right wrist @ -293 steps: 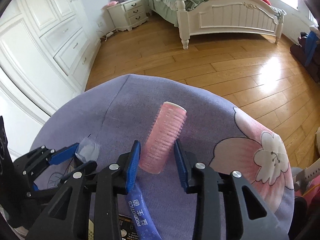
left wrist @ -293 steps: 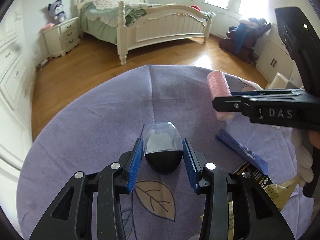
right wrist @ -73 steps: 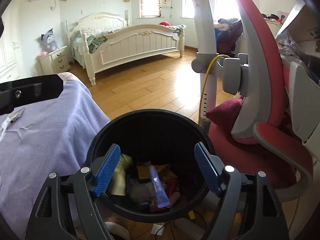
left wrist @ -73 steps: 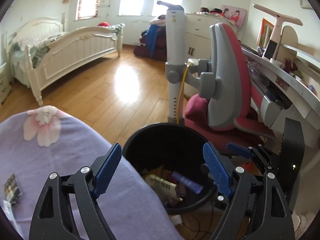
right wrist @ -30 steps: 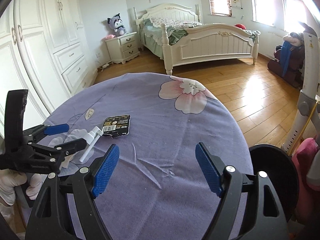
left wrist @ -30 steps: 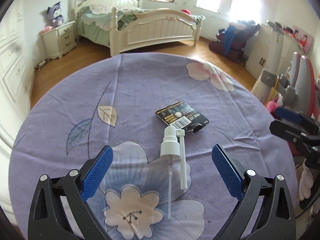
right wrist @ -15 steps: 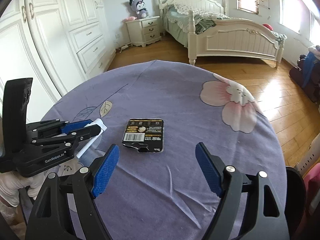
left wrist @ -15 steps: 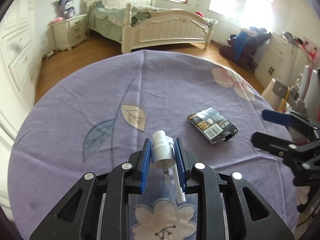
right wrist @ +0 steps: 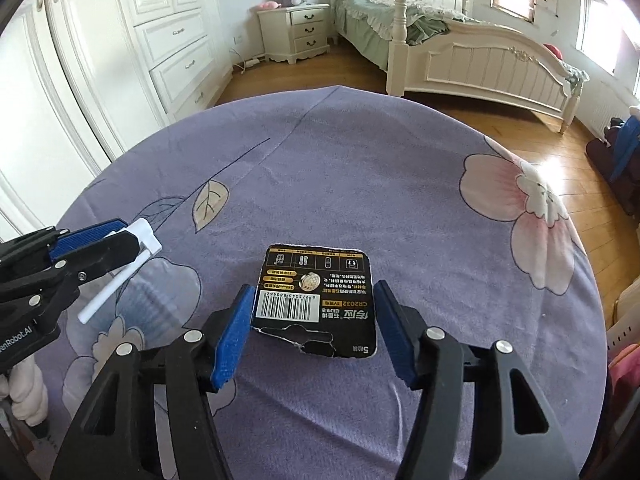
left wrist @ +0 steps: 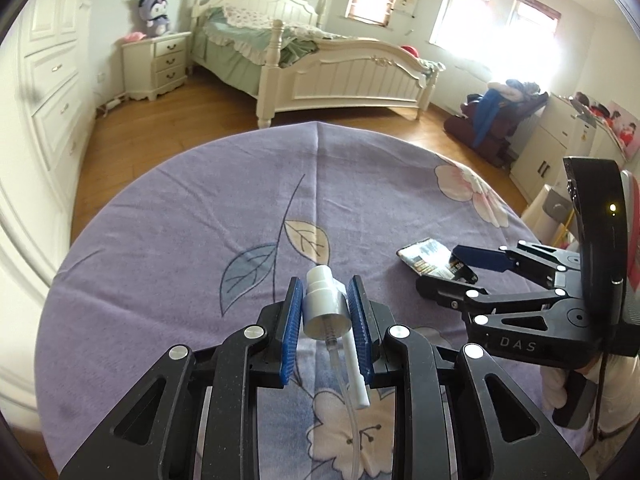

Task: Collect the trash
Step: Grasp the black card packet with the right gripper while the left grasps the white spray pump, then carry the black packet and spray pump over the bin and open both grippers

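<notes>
A round table under a purple flowered cloth point(left wrist: 200, 220) point(right wrist: 360, 160) holds the trash. My left gripper point(left wrist: 324, 285) point(right wrist: 132, 236) is shut on a white spray pump head point(left wrist: 326, 308) point(right wrist: 146, 236). Its thin tube and white nozzle arm trail back between the fingers. A torn black battery card point(right wrist: 316, 292) point(left wrist: 424, 254) lies flat on the cloth. My right gripper point(right wrist: 314, 290) point(left wrist: 438, 266) straddles it. Its jaws are closing, with a blue pad close beside each side edge of the card.
The table edge curves round at the far side, with wooden floor beyond. A white bed point(left wrist: 340, 76), a nightstand point(right wrist: 296, 32) and white wardrobes point(right wrist: 120, 60) stand further off. A white-gloved hand point(right wrist: 24, 392) holds the left gripper.
My left gripper shut on the pump head a second ago and still holds it. My right gripper moved in over the battery card, and its jaws have narrowed around it.
</notes>
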### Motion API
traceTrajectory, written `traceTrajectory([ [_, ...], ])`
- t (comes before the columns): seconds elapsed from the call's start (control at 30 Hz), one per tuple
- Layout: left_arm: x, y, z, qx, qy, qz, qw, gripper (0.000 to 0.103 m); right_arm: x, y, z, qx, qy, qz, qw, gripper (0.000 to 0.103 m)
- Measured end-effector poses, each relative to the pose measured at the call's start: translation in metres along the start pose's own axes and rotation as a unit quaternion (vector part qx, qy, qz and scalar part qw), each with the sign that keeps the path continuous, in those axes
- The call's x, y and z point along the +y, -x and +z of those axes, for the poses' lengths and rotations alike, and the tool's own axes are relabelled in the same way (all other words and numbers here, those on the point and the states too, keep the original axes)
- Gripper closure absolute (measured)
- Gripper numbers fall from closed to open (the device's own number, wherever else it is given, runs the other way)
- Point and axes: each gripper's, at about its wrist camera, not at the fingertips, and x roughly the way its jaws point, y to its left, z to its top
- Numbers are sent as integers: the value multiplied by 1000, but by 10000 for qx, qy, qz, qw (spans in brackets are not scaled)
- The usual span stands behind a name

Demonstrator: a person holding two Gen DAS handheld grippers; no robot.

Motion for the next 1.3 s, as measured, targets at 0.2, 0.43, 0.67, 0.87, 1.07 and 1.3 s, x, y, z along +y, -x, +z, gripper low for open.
traceTrajectory([
  [0.2,-19,20,5,-183,-198,-91,9996,79,-11,43,-17,-645,-217,177,9975,44],
  [0.43,-69,40,13,-456,-592,-365,9965,79,-35,111,-46,-1444,-445,-96,9885,44],
  [0.67,-125,44,18,-580,-790,-998,9902,79,-77,151,-81,-1786,-911,-535,9782,44],
  [0.87,-180,35,19,-533,-1060,-1556,9807,79,-112,170,-114,-1946,-1267,-1001,9675,44],
  [1.07,-228,18,15,-367,-1307,-1908,9722,79,-145,180,-144,-1969,-1554,-1397,9579,44],
  [1.3,-290,-2,3,-169,-1728,-2146,9612,79,-176,184,-171,-1926,-1728,-1818,9487,44],
])
